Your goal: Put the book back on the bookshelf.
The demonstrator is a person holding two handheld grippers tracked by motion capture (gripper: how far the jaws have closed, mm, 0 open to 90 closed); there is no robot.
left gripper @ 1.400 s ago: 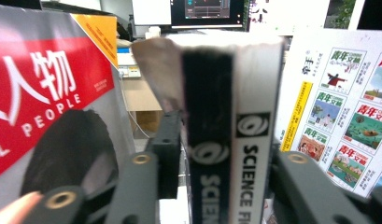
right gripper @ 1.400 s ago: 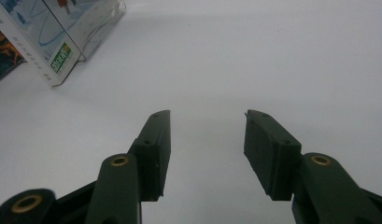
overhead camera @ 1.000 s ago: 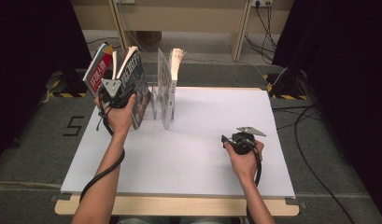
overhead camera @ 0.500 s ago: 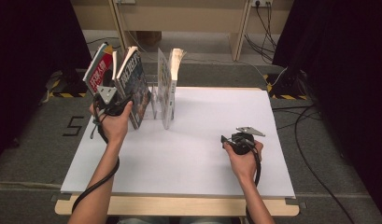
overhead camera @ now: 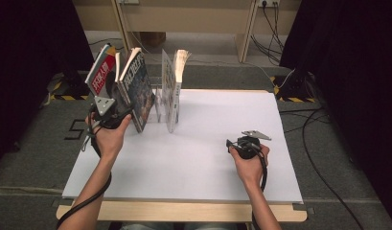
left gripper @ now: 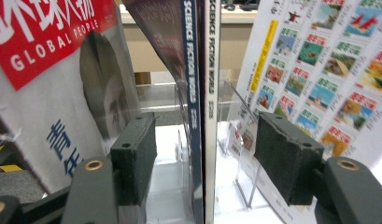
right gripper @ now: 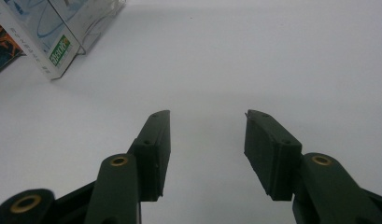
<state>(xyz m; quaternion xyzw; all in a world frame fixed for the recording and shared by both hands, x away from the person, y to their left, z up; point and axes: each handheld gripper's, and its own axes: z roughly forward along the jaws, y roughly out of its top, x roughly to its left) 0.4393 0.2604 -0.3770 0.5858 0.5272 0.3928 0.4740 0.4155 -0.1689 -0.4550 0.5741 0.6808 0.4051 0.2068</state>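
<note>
A: What is the left tool (overhead camera: 118, 111) doing?

B: It sits at the left end of the clear rack (overhead camera: 158, 101), by the magazines. Its jaws have just been opening. Now they stand wide, one on each side of the blue magazine (left gripper: 196, 93), and the pads (left gripper: 134, 156) do not press on it.

A: So is it holding the magazine?

B: No. The blue magazine stands in a slot of the rack, leaning a bit. The red magazine (overhead camera: 101, 72) leans just to its left. I think the hand has just let go after putting the blue one in.

A: And further right?

B: Another magazine (overhead camera: 178, 72) stands in the rack, with a free slot or two between it and the blue one. Then comes bare white worktop (overhead camera: 203, 143).

A: And the right tool (overhead camera: 237, 143)?

B: It rests low over the worktop, well apart from the rack. Its jaws are open and nothing is between them.

A: What comes next, do you think?

B: The left tool should pull straight back, so the pads do not bump the blue magazine and tip it. I would go slow, because the magazines lean and look floppy.
</note>
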